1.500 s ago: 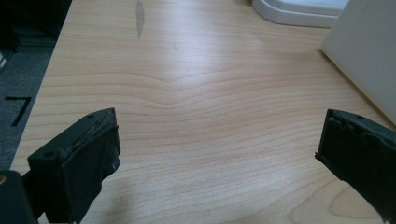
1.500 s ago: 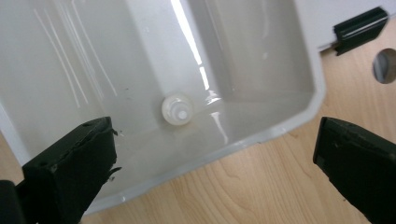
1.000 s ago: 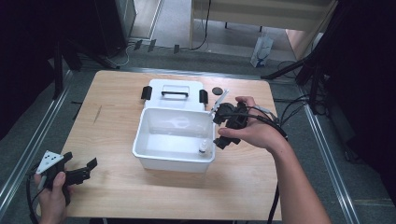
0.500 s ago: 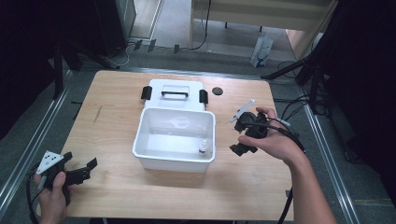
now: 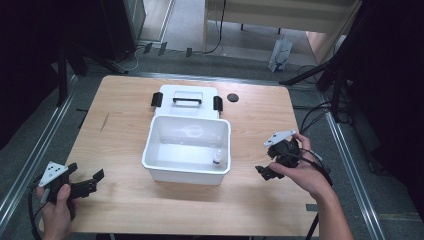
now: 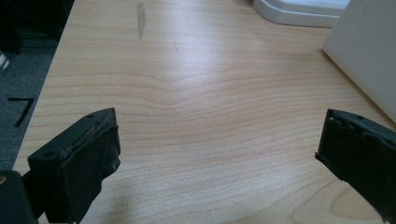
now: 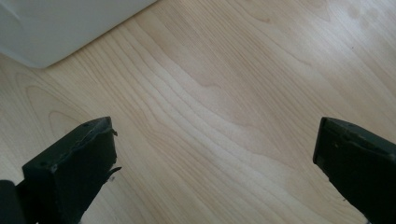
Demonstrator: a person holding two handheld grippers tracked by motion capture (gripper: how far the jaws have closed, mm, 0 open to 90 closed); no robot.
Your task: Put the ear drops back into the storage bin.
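- The small bottle point(image 5: 217, 158) stands upright inside the white bin point(image 5: 186, 172), tucked into the bin's near right corner, close to both walls
- Its long axis is vertical, cap up, so I judge any pick must come from above, over the bin's rim
- The bin sits mid-table with its long sides running parallel to the table's near edge; its lid point(image 5: 187, 100), with a black handle and side clips, lies flat just behind it toward the far edge
- My right gripper point(image 5: 265, 171) is the nearer one: it hangs over the bare wood beside the bin's right wall, apart from it, and the bottle lies to its left, beyond that wall
- In the right gripper view the jaws stand wide with nothing between them, and a corner of the bin point(image 7: 56, 28) shows at top left
- My left gripper point(image 5: 92, 181) rests by the table's near left corner, well apart from the bin, jaws spread wide and empty
- A small black disc point(image 5: 232, 97) lies near the far edge, right of the lid
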